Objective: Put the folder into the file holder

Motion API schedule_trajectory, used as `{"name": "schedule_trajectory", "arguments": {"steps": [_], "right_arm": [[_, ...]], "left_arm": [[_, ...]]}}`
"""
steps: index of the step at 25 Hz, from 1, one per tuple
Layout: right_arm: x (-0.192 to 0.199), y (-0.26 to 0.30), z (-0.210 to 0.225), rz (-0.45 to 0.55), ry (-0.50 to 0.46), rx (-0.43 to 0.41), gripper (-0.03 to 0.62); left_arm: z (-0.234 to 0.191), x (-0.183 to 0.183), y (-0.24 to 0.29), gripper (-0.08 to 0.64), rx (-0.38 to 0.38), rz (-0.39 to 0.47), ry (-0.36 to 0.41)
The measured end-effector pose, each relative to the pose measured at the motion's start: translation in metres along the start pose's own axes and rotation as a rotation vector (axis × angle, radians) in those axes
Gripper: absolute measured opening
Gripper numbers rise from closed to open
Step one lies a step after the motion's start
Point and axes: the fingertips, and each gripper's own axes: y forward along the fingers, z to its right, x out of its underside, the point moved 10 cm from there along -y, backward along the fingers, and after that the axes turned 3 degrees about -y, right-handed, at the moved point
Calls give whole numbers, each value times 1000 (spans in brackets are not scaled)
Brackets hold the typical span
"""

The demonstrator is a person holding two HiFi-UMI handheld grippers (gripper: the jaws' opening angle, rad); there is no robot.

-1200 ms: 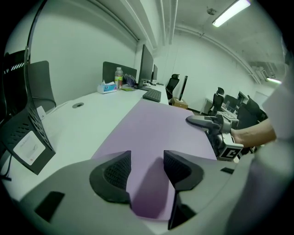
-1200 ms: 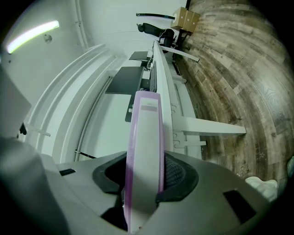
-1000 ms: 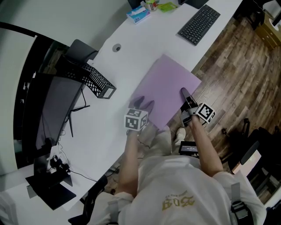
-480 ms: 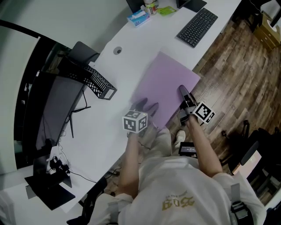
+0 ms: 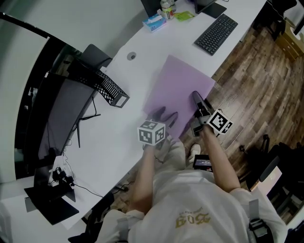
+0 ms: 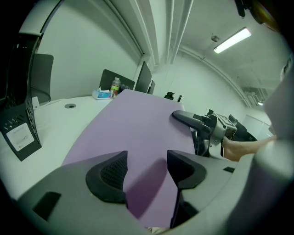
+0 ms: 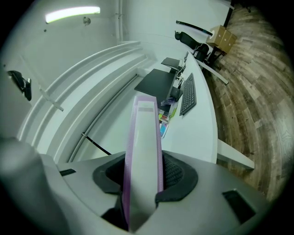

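Note:
The purple folder (image 5: 178, 90) lies flat on the white desk (image 5: 109, 137), its right edge hanging past the desk's edge. My right gripper (image 5: 196, 98) is shut on that right edge. In the right gripper view the folder (image 7: 144, 137) stands edge-on, pinched between the pads of the right gripper (image 7: 143, 170). My left gripper (image 5: 165, 116) hovers over the folder's near corner with its jaws opening. In the left gripper view its pads (image 6: 110, 172) stand apart, and only the folder's surface (image 6: 133, 119) shows beyond them. The black mesh file holder (image 5: 107, 88) stands to the left, also visible in the left gripper view (image 6: 18, 133).
A black keyboard (image 5: 217, 31), a blue tissue box (image 5: 154, 22) and a bottle (image 5: 166, 7) sit at the far end of the desk. A cable hole (image 5: 131, 56) lies beyond the file holder. Wooden floor (image 5: 256, 80) runs along the desk's right side.
The left gripper's jaws have spread apart over the folder's near corner, and it has drifted slightly right. The right gripper has kept its hold on the folder's edge.

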Motion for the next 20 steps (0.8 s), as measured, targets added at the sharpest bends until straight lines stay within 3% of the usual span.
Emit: {"name": "schedule_trajectory", "arguments": {"steps": [6, 20], "right_arm": [[-4, 7, -22, -6, -74, -35, 173], [-25, 11, -84, 10, -287, -158, 173]], "left_arm": [[-2, -3, -6, 284, -16, 47, -24], [7, -25, -24, 276, 37, 181, -65]]}}
